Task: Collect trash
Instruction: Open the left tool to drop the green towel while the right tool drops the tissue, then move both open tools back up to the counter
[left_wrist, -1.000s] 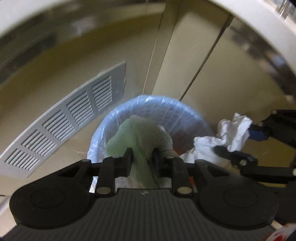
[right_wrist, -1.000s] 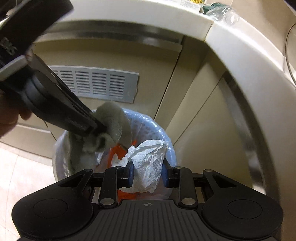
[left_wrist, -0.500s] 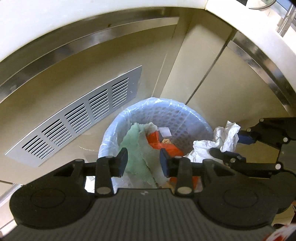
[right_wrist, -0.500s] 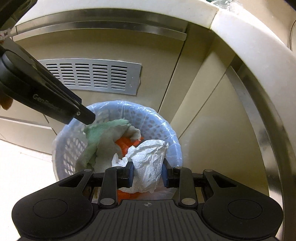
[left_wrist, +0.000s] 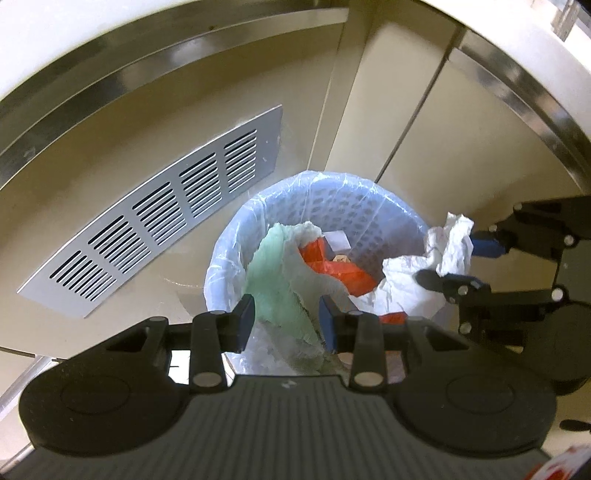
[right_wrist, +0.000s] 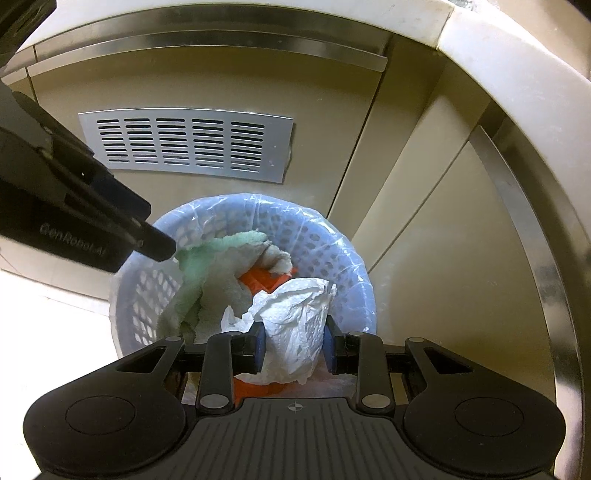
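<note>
A pale blue mesh bin (left_wrist: 314, 181) with a clear liner stands on the floor against the cabinet. A green-and-white cloth (left_wrist: 277, 273) lies draped inside it over orange trash (left_wrist: 343, 269). My left gripper (left_wrist: 286, 325) hangs open above the bin's near rim; the cloth shows through the gap below the pads, untouched. My right gripper (right_wrist: 293, 347) is shut on a crumpled white paper towel (right_wrist: 299, 314), held over the bin's (right_wrist: 258, 199) right side. In the left wrist view that towel (left_wrist: 413, 288) and the right gripper (left_wrist: 452, 260) sit at the bin's right edge.
A silver vent grille (left_wrist: 159, 221) is set in the beige cabinet front behind the bin. Cabinet doors (right_wrist: 443, 240) meet in a corner just behind it, under a steel strip and a pale counter edge (right_wrist: 517, 92). Pale floor (right_wrist: 44, 332) lies to the left.
The left gripper let go of the green cloth, which dropped into the bin, and its jaws widened. The right gripper kept its hold on the paper towel over the bin.
</note>
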